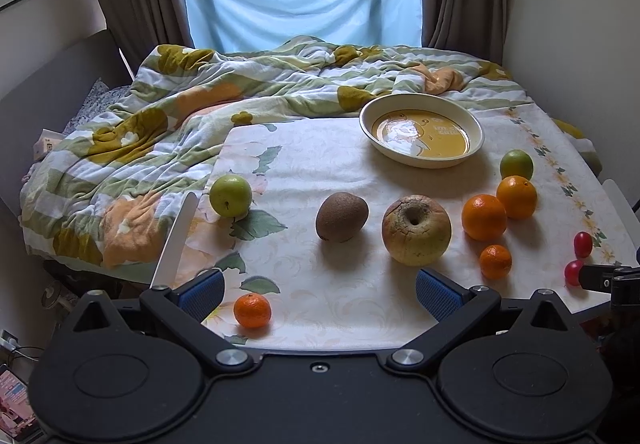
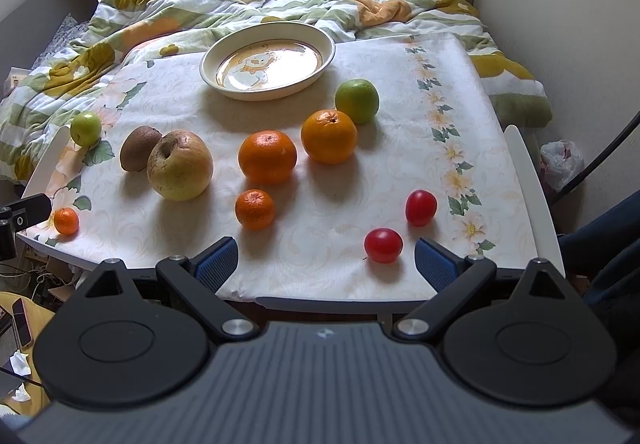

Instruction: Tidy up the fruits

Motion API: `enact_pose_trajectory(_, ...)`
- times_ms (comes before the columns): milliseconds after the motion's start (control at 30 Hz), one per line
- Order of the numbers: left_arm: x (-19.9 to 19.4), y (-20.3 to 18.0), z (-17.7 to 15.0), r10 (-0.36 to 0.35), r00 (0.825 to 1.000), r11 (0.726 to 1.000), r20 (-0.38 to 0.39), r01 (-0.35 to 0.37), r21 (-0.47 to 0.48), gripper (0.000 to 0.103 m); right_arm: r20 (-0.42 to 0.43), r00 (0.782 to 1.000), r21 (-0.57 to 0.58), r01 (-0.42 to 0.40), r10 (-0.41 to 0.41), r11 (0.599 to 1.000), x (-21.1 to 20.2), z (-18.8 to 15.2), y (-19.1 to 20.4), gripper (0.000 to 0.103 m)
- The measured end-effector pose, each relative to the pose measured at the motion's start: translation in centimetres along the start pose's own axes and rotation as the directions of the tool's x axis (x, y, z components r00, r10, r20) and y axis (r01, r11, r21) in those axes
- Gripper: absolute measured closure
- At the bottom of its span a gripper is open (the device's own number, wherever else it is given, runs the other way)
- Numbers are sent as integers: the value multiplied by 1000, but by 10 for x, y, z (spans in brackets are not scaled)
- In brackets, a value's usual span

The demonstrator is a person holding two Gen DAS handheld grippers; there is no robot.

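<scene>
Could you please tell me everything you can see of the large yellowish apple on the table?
The large apple is yellow-green with brownish, cracked, rough skin round its deep stem hollow, which tilts up toward the cameras. It is the biggest fruit, resting on the floral tablecloth left of centre. In the right wrist view it overlaps the kiwi; the left wrist view shows a gap. Neither gripper touches it.

On the table (image 2: 460, 56) the plate (image 2: 267, 62) stands at the far side, before the blanket (image 2: 200, 4). Nearer, from left to right, lie a small apple (image 2: 85, 129), the kiwi (image 2: 138, 153) touching the big apple (image 2: 180, 165), two oranges (image 2: 267, 157) (image 2: 329, 136) and another small apple (image 2: 357, 101) behind them. Before the oranges lies a mandarin (image 2: 255, 209); a second mandarin (image 2: 66, 221) is at the near left corner. Two tomatoes (image 2: 383, 245) (image 2: 421, 207) lie at the near right
</scene>
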State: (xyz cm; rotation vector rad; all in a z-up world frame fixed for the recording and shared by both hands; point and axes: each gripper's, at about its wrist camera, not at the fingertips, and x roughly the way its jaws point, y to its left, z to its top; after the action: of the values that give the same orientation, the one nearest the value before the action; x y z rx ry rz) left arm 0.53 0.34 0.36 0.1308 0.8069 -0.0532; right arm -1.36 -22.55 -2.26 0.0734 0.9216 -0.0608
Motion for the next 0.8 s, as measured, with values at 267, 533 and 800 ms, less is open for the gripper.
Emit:
enact_pose_trajectory(267,-4,1,-2,2,1000,1000,8,-2,-4,0,1,1000,0,1,-1,1000,-3,-2,-1,0)
enact_pose_trajectory(533,-5,1,-3,2,1000,1000,11,-2,-5,0,2,1000,2,1,-1,1000,-5,-2,0,0)
enact_pose_trajectory(800,-8,1,-2,2,1000,1000,16,-2,-6,0,8,1000,0,2,-2,1000,-8,-3,2,0)
